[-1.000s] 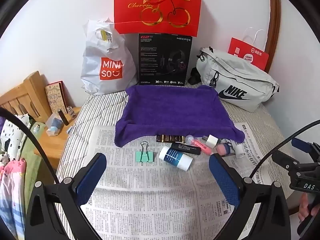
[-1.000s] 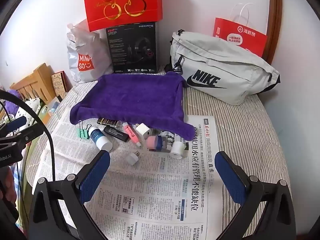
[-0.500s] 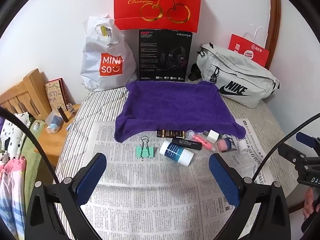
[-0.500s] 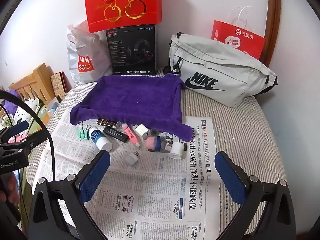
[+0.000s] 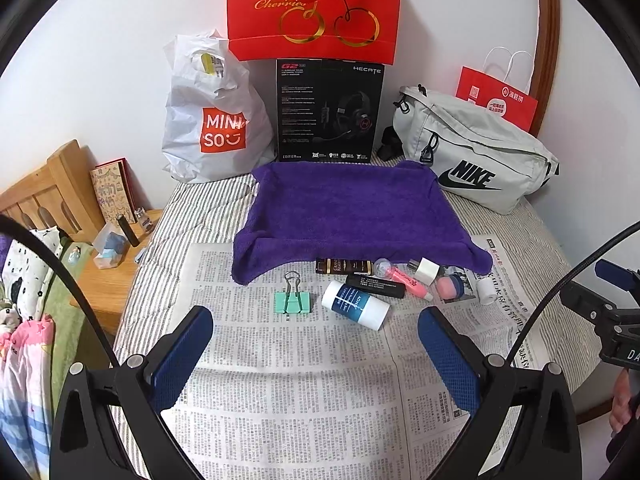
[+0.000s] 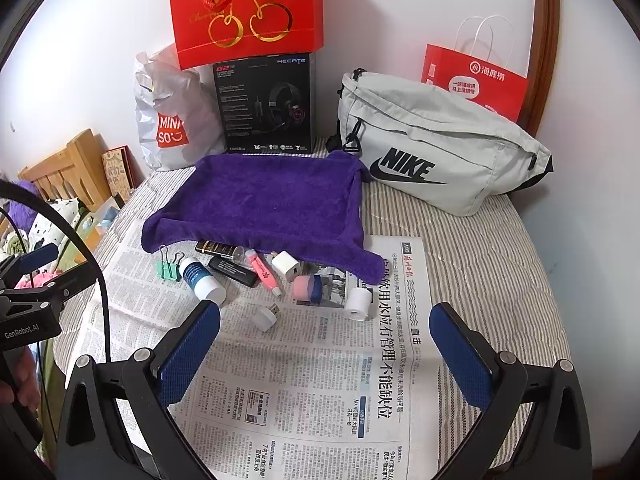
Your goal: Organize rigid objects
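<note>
Small items lie in a row on newspaper (image 5: 304,380) in front of a purple towel (image 5: 352,212): a green binder clip (image 5: 292,300), a white-and-blue bottle (image 5: 354,304), a black stick (image 5: 376,285), a pink tube (image 5: 404,278), a white charger (image 5: 424,270), a pink-and-blue cap (image 5: 450,286) and a white roll (image 5: 486,292). A small white USB plug (image 6: 267,317) lies nearer. My left gripper (image 5: 314,356) is open and empty, short of the clip and bottle. My right gripper (image 6: 326,354) is open and empty, short of the USB plug.
Behind the towel stand a Miniso bag (image 5: 212,120), a black headset box (image 5: 328,110), a red cherry bag (image 5: 314,8), a grey Nike bag (image 5: 476,160) and a red paper bag (image 5: 498,100). A wooden bedside stand (image 5: 116,276) is left of the striped bed.
Both grippers have drawn back and risen slightly, so the objects look a little farther off. Nothing on the newspaper has moved. Both grippers stay open.
</note>
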